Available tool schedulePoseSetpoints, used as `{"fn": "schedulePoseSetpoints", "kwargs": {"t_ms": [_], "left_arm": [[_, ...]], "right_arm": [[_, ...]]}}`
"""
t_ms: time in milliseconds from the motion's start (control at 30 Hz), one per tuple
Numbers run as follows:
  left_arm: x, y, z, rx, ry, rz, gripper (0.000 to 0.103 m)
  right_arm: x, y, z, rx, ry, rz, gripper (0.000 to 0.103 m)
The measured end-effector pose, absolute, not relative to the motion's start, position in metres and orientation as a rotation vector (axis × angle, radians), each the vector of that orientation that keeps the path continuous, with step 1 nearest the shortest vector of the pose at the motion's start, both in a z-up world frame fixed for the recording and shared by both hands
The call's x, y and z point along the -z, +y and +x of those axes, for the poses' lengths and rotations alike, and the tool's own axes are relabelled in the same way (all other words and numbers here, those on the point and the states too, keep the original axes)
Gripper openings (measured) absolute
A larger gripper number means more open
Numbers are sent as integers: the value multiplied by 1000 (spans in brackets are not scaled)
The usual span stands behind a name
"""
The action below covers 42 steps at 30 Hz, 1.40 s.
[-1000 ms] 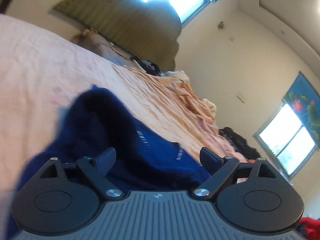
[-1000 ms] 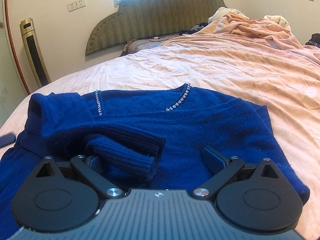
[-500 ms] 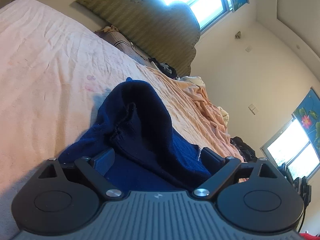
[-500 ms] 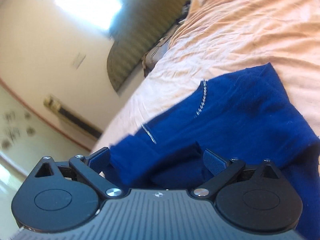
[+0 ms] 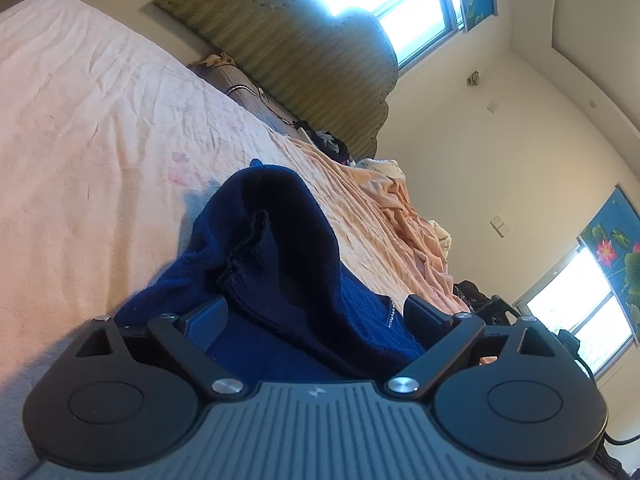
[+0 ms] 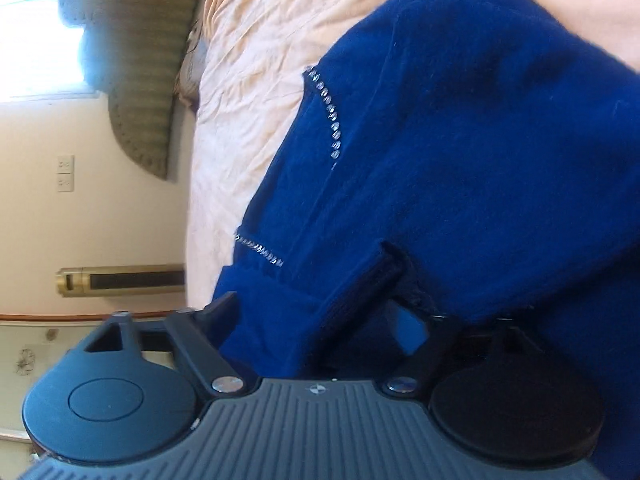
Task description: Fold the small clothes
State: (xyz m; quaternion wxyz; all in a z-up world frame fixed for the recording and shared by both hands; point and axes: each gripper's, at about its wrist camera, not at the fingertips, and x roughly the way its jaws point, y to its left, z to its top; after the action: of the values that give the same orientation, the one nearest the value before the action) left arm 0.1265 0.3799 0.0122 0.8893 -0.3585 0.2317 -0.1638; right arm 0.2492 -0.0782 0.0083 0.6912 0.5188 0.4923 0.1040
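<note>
The left tool has its fingers spread wide, and a raised fold of the blue sweater bulges up between them; neither pad visibly presses the knit. To its left the pale bed sheet lies bare out to the bed's edge, giving free room on that side. Beyond the fold, a rumpled peach blanket runs toward the green headboard and the far wall.

The right tool is rolled onto its side, its fingers apart, with sweater layers and a ribbed cuff filling the gap; whether it pinches them I cannot tell. Only this view shows the rhinestone neckline trim, the sweater spread over the bed, and a tower fan by the wall.
</note>
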Motion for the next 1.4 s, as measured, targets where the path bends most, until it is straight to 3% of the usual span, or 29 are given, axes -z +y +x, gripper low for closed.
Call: {"fn": "schedulePoseSetpoints", "kwargs": {"t_ms": [33,133,300,467,533,600,733,900,967,1000,1033,1067,1133,1167,1200,1233,1333,1400], "left_arm": [[-12,380,127,340,481,-745,96],[-12,380,127,343,478,-748,97],[-13,379,127,344,477,-748,97],[-13,379,127,344,477,-748,97],[-13,379,127,344,476,-750,97],[-13,379,127,344,475,-751,97],[-13,378,127,343,476,-748,97],[-13,377,127,342,478,-743,98],[-13,377,127,342,478,-743,98],[-13,377,127,342,478,-743,98],[-13,377,127,341,479,-741,98],[-13,377,127,341,479,-740,98],[-13,377,128,341,479,-741,98],[-13,377,128,341,479,-741,98],[-14,377,128,341,479,-741,98],[-13,377,127,341,479,-741,98],[-13,377,127,342,479,-742,98],[-14,377,127,341,478,-742,98]], "right_arm": [[-9,-76,249,-213,1117,1117,30],[-9,-75,244,-200,1124,1049,12],[-39,-68,229,-221,984,935,12],[-147,-69,188,-333,529,628,11],[-152,-86,172,-328,466,592,10],[-123,-111,168,-259,536,624,10],[-54,-149,165,-76,678,681,12],[-49,-152,161,-132,678,780,12],[-45,-153,170,-147,752,826,21],[-41,-157,172,-156,774,861,32],[-34,-159,172,-174,774,898,50],[-32,-161,172,-175,765,926,56],[-23,-167,178,-165,746,971,58],[-19,-168,177,-147,742,984,44],[-14,-169,181,-123,756,984,21],[-9,-167,183,-93,782,974,11],[-11,-160,184,-61,749,923,11],[-41,-158,172,-98,619,839,11]]}}
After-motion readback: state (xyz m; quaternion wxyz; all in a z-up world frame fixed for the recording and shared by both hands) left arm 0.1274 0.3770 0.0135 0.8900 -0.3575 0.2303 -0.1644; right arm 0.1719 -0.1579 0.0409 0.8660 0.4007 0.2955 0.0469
